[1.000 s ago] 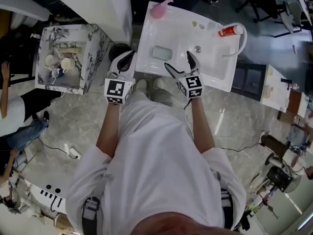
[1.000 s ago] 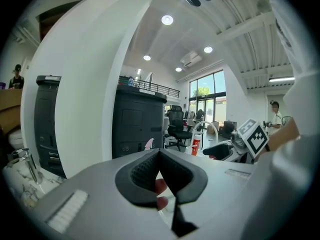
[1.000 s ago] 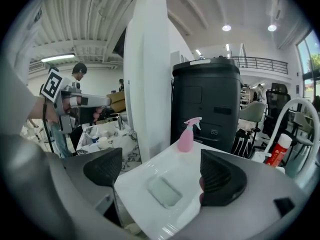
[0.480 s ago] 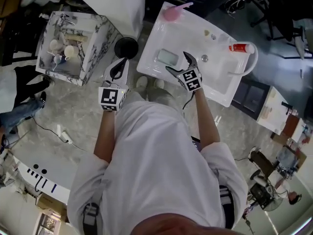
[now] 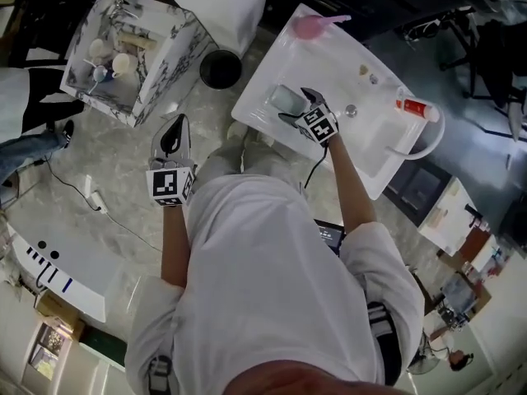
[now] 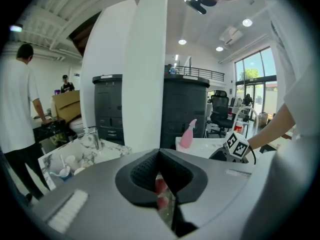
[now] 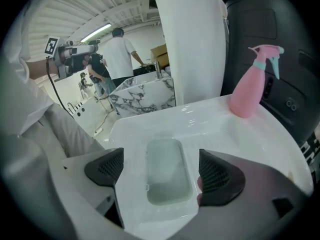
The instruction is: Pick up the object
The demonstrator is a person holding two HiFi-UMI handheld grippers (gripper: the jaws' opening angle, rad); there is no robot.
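A pale green translucent box (image 5: 285, 99) (image 7: 167, 171) lies flat on the left part of the white sink unit (image 5: 272, 72) (image 7: 200, 119). My right gripper (image 5: 296, 107) (image 7: 161, 173) hangs just over it, the box lying between the two black pads. The jaws are wide and closing, and neither pad (image 7: 106, 167) touches the box. My left gripper (image 5: 174, 130) (image 6: 159, 170) is held back over the marble floor, left of the sink unit, shut with nothing in it.
A pink spray bottle (image 5: 311, 25) (image 7: 248, 90) stands at the sink unit's far corner. A red tube (image 5: 412, 107) and a white hose loop (image 5: 428, 141) lie at its right. A marble basin (image 5: 165, 52) with cups and a black bin (image 5: 221, 68) stand left. A person (image 5: 25, 105) stands far left.
My right gripper has moved forward and left until the green box sits between its jaws. My left gripper has drawn back from the sink unit to above the floor.
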